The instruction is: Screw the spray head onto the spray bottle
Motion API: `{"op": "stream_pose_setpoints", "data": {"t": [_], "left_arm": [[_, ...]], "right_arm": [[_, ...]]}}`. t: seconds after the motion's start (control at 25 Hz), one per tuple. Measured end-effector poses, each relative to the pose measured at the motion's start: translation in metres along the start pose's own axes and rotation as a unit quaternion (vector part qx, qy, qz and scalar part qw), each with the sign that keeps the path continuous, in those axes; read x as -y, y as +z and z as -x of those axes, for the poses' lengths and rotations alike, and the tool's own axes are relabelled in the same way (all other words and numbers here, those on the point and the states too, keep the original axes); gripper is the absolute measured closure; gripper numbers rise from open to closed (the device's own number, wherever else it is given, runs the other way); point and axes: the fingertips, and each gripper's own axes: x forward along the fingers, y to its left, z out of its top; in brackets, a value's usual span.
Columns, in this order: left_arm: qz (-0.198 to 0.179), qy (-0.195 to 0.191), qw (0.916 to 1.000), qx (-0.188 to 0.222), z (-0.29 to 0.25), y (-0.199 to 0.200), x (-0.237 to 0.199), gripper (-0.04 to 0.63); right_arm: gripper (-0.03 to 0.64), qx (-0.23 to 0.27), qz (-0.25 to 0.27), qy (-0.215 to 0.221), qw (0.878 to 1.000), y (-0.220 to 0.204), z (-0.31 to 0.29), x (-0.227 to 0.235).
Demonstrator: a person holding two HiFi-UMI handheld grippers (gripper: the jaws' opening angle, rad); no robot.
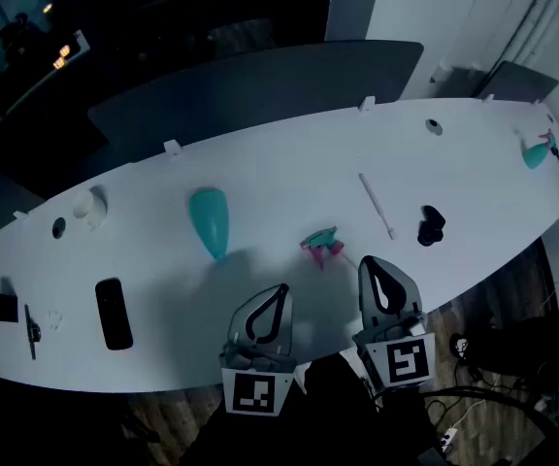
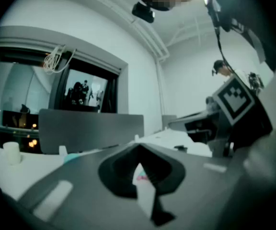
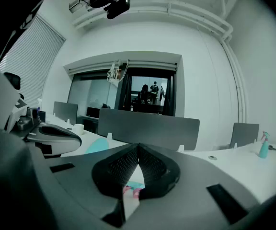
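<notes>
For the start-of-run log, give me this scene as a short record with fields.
surface: white table
teal bottle: lying on its side, no head on
spray head: lying right of the teal bottle, apart from it
left gripper: shut, empty, at the table's near edge
right gripper: shut, empty
task state: head not yet screwed on

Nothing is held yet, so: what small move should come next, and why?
Probably open the right gripper and ease it toward the pink-and-teal plastic spray head close by: both grippers are shut and empty, and the teal plastic bottle lies on its side near the left gripper.
</notes>
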Motion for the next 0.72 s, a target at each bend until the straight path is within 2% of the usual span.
{"op": "stream_pose_setpoints", "data": {"t": [0.12, 0.28, 0.4, 0.56, 0.6, 0.64, 0.72], "left_arm": [[0.011, 0.0, 0.9999, -0.011, -0.018, -0.007, 0.015, 0.592], [0.043, 0.011, 0.9976, -0.054, -0.05, -0.023, 0.046, 0.592], [0.079, 0.033, 0.9922, -0.09, -0.072, -0.039, 0.076, 0.591], [0.117, 0.048, 0.9809, -0.148, -0.095, -0.064, 0.116, 0.586], [0.123, 0.047, 0.9777, -0.163, -0.1, -0.071, 0.124, 0.509], [0.128, 0.047, 0.9743, -0.179, -0.105, -0.079, 0.13, 0.46], [0.141, 0.051, 0.9662, -0.21, -0.11, -0.093, 0.138, 0.409]], "right_arm": [[0.615, -0.003, 0.004, 0.019, 1.0, -0.007, -0.006, 0.015], [0.615, -0.001, 0.02, 0.06, 0.998, -0.01, -0.016, 0.044], [0.615, -0.001, 0.022, 0.1, 0.995, -0.013, -0.023, 0.064], [0.615, -0.004, 0.032, 0.153, 0.988, -0.021, -0.025, 0.077], [0.615, -0.009, 0.034, 0.164, 0.986, -0.024, -0.025, 0.08], [0.615, -0.017, 0.037, 0.173, 0.984, -0.027, -0.025, 0.082], [0.615, -0.017, 0.037, 0.19, 0.981, -0.029, -0.025, 0.084]]}}
